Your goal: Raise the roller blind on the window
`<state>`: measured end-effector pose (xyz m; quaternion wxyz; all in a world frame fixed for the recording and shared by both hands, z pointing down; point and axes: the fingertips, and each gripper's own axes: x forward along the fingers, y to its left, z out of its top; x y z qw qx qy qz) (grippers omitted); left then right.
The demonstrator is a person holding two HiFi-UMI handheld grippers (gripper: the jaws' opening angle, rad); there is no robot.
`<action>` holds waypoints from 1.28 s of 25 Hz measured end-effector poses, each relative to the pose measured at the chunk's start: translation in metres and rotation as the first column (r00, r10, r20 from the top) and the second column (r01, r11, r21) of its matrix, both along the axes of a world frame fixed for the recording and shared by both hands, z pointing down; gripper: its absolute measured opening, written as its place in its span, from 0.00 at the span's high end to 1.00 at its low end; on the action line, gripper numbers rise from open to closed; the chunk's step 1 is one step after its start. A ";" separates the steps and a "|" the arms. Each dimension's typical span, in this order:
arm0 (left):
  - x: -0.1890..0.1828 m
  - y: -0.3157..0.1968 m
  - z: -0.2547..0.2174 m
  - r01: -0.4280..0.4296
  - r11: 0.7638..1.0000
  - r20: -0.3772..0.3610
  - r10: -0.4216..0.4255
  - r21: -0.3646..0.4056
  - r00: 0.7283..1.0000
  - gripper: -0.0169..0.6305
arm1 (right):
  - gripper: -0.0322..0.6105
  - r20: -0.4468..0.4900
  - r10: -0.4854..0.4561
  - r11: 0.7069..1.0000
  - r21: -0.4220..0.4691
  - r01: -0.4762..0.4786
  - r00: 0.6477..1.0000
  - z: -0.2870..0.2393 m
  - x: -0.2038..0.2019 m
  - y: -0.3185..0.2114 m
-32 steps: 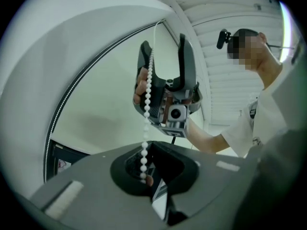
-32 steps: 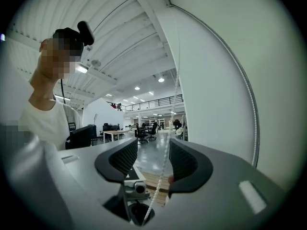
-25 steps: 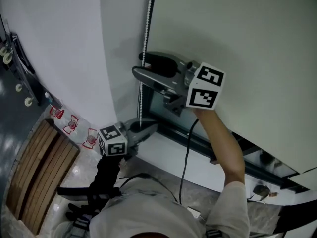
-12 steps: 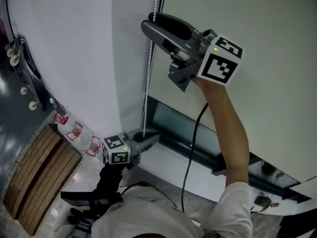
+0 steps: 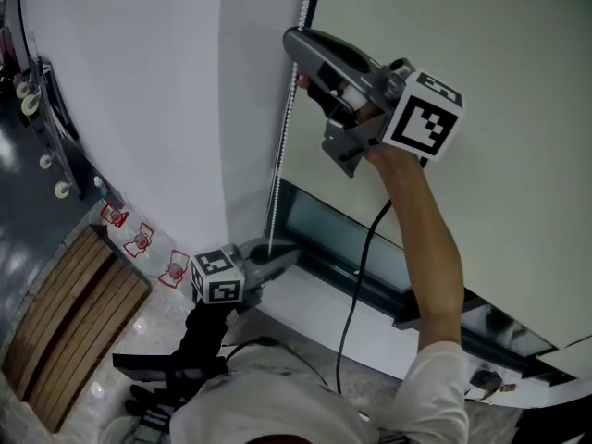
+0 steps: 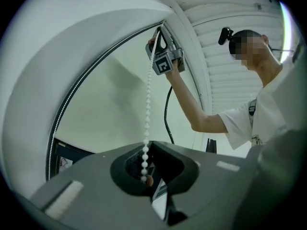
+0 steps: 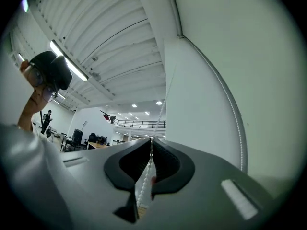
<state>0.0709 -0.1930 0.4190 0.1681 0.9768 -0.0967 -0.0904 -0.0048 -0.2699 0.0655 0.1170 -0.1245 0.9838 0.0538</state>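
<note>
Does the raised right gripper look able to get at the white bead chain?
Probably yes: nothing blocks it. The right gripper has just been closing its jaws with the bead chain between them, apparently pinching it.

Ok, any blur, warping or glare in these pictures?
Head view: sharp, even light on the pale green roller blind. Left gripper view: fisheye bows the blind's straight edge; a mosaic patch sits upper right. Right gripper view: long ceiling strip light glares.
</note>
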 end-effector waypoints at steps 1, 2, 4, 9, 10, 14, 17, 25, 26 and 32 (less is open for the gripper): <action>0.001 0.000 0.000 -0.001 1.000 0.001 0.001 -0.001 1.000 0.98 | 0.92 -0.003 -0.006 1.000 0.000 0.006 1.000 0.000 0.001 0.002; 0.001 0.000 0.000 -0.002 1.000 0.002 0.002 -0.002 1.000 0.98 | 0.93 -0.011 -0.007 1.000 0.009 0.007 1.000 0.000 0.002 0.003; 0.002 0.000 0.001 -0.001 1.000 0.004 0.001 -0.004 1.000 0.98 | 0.93 -0.029 -0.001 1.000 0.030 0.002 1.000 0.002 0.004 0.007; -0.001 -0.002 0.001 0.005 1.000 0.003 -0.005 -0.004 1.000 0.98 | 0.93 -0.052 -0.001 1.000 0.022 0.002 0.999 0.021 0.001 0.010; -0.001 -0.002 0.001 0.005 1.000 0.003 -0.005 -0.003 1.000 0.98 | 0.93 -0.060 -0.004 1.000 0.015 0.005 0.998 0.028 0.000 0.010; -0.002 -0.003 0.000 0.006 1.000 0.004 -0.006 0.000 1.000 0.98 | 0.93 -0.072 -0.019 1.000 -0.022 0.018 0.997 0.057 -0.003 0.016; -0.002 -0.003 -0.002 0.005 1.000 0.003 -0.005 0.006 1.000 0.98 | 0.93 -0.078 -0.023 0.999 -0.039 0.021 0.997 0.074 -0.003 0.022; 0.001 -0.001 -0.004 -0.008 1.000 0.001 0.008 0.015 1.000 0.98 | 0.93 -0.128 -0.009 0.996 -0.092 -0.002 0.992 0.123 0.000 0.028; 0.001 -0.001 -0.005 -0.009 1.000 0.001 0.009 0.016 1.000 0.98 | 0.93 -0.134 -0.010 0.995 -0.101 -0.004 0.991 0.129 0.000 0.028; 0.001 -0.002 -0.005 -0.008 1.000 -0.001 0.008 0.013 1.000 0.98 | 0.93 -0.160 -0.036 0.983 -0.182 0.006 0.986 0.173 -0.002 0.031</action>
